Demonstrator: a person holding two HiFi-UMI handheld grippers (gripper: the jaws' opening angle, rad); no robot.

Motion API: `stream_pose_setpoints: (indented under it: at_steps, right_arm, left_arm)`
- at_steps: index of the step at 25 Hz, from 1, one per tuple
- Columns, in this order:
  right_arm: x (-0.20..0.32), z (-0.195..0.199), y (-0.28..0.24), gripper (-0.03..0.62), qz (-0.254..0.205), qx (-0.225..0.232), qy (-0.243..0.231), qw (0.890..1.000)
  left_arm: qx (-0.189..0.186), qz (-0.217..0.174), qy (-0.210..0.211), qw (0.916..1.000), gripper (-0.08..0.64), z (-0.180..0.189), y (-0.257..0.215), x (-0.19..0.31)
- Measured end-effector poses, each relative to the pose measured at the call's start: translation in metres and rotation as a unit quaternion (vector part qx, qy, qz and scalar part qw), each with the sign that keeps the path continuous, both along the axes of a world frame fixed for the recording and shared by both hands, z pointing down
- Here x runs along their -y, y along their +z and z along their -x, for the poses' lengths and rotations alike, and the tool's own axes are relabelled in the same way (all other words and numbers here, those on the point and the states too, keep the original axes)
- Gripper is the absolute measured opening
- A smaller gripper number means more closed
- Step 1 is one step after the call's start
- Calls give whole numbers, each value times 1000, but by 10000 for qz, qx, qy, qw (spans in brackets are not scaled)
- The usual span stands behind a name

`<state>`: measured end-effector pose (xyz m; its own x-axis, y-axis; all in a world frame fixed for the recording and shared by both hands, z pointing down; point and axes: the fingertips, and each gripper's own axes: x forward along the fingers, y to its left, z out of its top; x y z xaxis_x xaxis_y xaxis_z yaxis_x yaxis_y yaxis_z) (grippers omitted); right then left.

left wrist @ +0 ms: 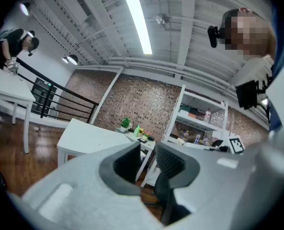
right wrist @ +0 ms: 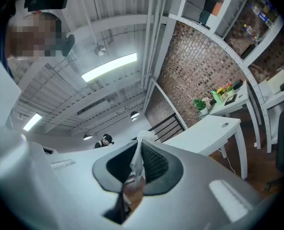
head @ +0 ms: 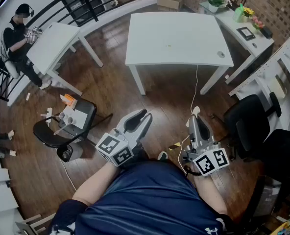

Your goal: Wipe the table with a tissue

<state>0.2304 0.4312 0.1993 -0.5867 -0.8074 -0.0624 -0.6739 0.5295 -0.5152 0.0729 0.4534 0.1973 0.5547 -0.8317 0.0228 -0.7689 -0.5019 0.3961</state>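
**Tissue clamped, counter not yet reached**

Head view and both gripper views. The person stands on the wooden floor with both grippers held level in front of the torso. The right gripper [right wrist: 139, 146] has its jaws together, clamped on the tissue [right wrist: 138, 159]. The tissue is a thin white strip pinched between the ribbed pads, with a small tuft standing out past the tips. The left gripper [left wrist: 147, 150] has its jaws apart with nothing between them. The white counter [head: 177, 38] to be wiped stands straight ahead, well apart from both grippers. Its top looks almost bare, with a round cable port [head: 221, 54] near its right edge.

The step in hand appears to be the approach; wiping has not begun. A white cable [head: 196, 89] trails across the floor between the person and the counter, so the feet should pass beside it. Little tissue protrudes, so the right gripper should probably tip downward at the counter so that the tuft, not the hard jaw tips, meets the top. The clamp should stay firm and the pressure light, because so thin a strip is likely to tear or slip out. Overlapping strokes would cover the top evenly, with the left gripper held clear of them.
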Motion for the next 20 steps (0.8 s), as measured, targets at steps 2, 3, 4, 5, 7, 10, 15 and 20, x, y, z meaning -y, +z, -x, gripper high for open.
stream_pose_setpoints:
  at_steps: [2,3,4,5,7,10,15,20]
  right_arm:
    - [11,-8,1,28,-29,20,39,10000]
    - [16,-10,1,28,-34,29,58,10000]
    - [21,-12,2,28,-36,34,77,10000]
    - [27,-12,3,28,-36,32,95,9999]
    - [39,-11,5,28,-31,12,137,9999]
    - [61,-8,11,28,2,-51,260,9996]
    - [109,10,25,28,127,-271,576,9979]
    - [179,44,31,28,409,-589,1106,9913]
  left_arm:
    - [14,69,-35,10000,100,-6,-1,11]
    - [9,84,-41,10000,100,-7,0,16]
    - [-7,78,-37,10000,100,-8,2,22]
    - [-25,73,-29,10000,100,-7,6,27]
    - [-57,110,-16,9999,100,-4,12,41]
    - [-110,209,66,9997,100,1,23,68]
    - [-120,322,422,9985,100,15,34,129]
    - [-115,288,1094,9935,106,38,36,207]
